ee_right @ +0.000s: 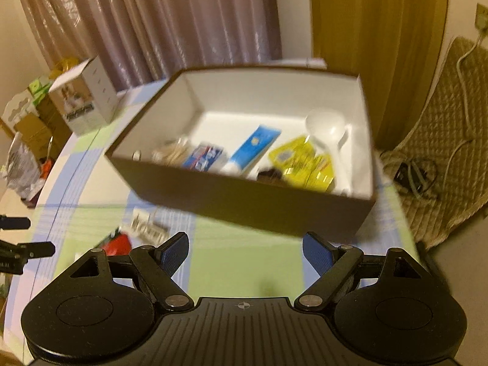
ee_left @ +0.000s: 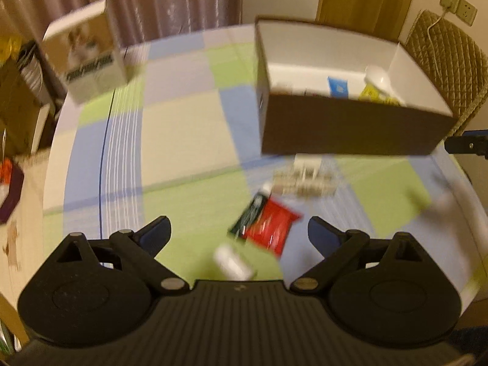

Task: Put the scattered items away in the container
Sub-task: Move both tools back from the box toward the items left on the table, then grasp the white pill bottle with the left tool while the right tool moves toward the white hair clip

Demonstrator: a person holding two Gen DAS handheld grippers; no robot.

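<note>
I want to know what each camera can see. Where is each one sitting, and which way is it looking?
Left wrist: sits on the left tool, looks down at the table, the red packet and the box; its own open fingers show, and the right tool's tip at the right edge.
Right wrist: sits on the right tool, looks into the box; its own open fingers show, and the left tool at the left edge.
Shared: box, table, red packet, white carton.
</note>
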